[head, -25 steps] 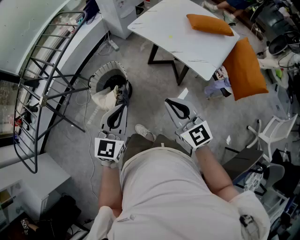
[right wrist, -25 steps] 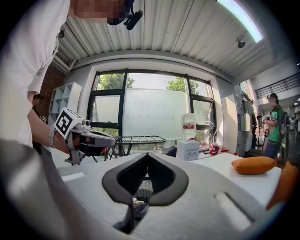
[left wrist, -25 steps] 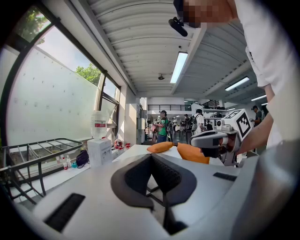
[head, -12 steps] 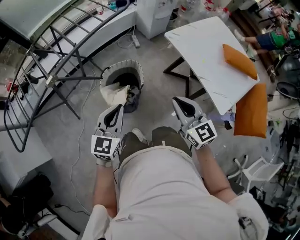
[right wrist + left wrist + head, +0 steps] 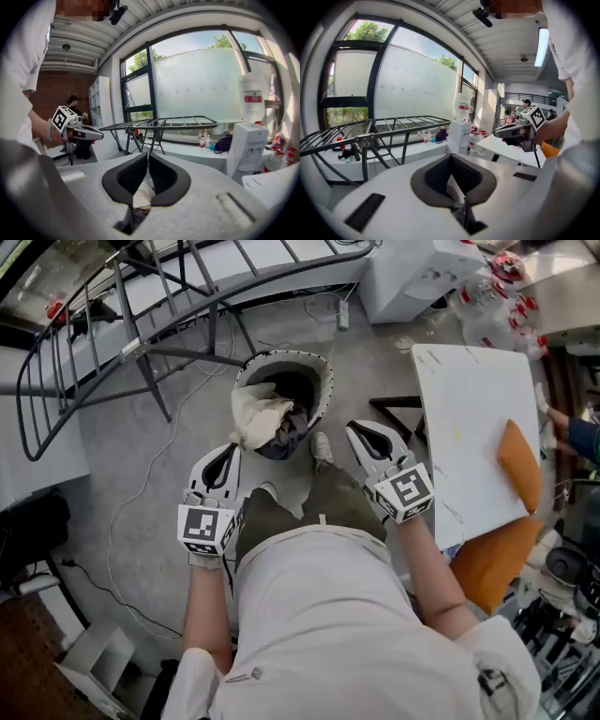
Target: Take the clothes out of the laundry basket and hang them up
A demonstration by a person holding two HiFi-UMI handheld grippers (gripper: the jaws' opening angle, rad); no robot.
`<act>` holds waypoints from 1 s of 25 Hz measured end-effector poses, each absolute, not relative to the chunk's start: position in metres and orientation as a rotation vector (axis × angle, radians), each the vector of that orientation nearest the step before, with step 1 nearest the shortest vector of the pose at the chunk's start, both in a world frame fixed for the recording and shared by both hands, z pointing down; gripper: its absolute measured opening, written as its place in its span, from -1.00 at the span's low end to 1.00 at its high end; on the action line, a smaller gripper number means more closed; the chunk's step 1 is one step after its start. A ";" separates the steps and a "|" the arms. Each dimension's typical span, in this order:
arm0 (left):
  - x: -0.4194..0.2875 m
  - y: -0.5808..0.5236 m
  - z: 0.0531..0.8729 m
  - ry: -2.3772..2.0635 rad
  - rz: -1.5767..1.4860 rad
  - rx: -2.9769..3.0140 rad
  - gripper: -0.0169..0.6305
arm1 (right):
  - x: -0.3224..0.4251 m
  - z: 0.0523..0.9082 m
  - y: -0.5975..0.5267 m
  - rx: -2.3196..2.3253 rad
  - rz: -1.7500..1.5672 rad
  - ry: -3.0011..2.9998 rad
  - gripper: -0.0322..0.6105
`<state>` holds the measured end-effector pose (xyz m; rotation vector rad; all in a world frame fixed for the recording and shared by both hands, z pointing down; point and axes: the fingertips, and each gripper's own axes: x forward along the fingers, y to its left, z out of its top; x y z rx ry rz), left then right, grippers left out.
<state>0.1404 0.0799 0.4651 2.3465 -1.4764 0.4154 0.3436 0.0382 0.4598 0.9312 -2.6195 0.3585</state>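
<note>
The round laundry basket stands on the floor just ahead of both grippers, holding a cream cloth and a dark garment. The left gripper hovers at the basket's near left side, shut and empty. Just right of the basket, my right gripper is also shut and holds nothing. In the right gripper view the jaws point at the basket, and the cream cloth shows beyond them. The left gripper's jaws are pressed together. The metal drying rack stands behind the basket to the left.
A white table with an orange cushion stands at the right, with another orange cushion below it. A white water dispenser sits at the back. A cable trails over the floor at the left. The person's foot is beside the basket.
The person has turned towards the basket and rack. Both grippers have come forward and lower, so the basket now sits right in front of them. Both stay shut.
</note>
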 end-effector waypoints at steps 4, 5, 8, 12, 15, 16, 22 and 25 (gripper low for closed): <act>0.137 0.066 0.475 -1.673 0.368 2.116 -0.95 | 0.338 0.493 -0.011 0.643 0.359 -2.623 -0.88; 0.137 0.068 0.478 -1.721 0.365 2.058 -0.95 | 0.335 0.503 -0.019 0.565 0.351 -2.619 -0.87; 0.138 0.082 0.488 -1.825 0.370 1.904 -0.95 | 0.324 0.532 -0.032 0.358 0.347 -2.596 -0.85; 0.126 0.117 0.505 -1.926 0.375 1.704 -0.95 | 0.293 0.574 -0.026 0.116 0.323 -2.529 -0.83; 0.110 0.152 0.521 -1.980 0.342 1.539 -0.95 | 0.264 0.612 -0.009 -0.050 0.290 -2.446 -0.81; 0.107 0.166 0.527 -1.992 0.332 1.485 -0.95 | 0.255 0.625 -0.001 -0.105 0.273 -2.413 -0.81; 0.090 0.246 0.568 -2.007 0.288 1.243 -0.95 | 0.210 0.717 0.056 -0.361 0.127 -2.213 -0.69; 0.083 0.278 0.591 -1.992 0.286 1.176 -0.95 | 0.193 0.760 0.085 -0.434 0.101 -2.123 -0.62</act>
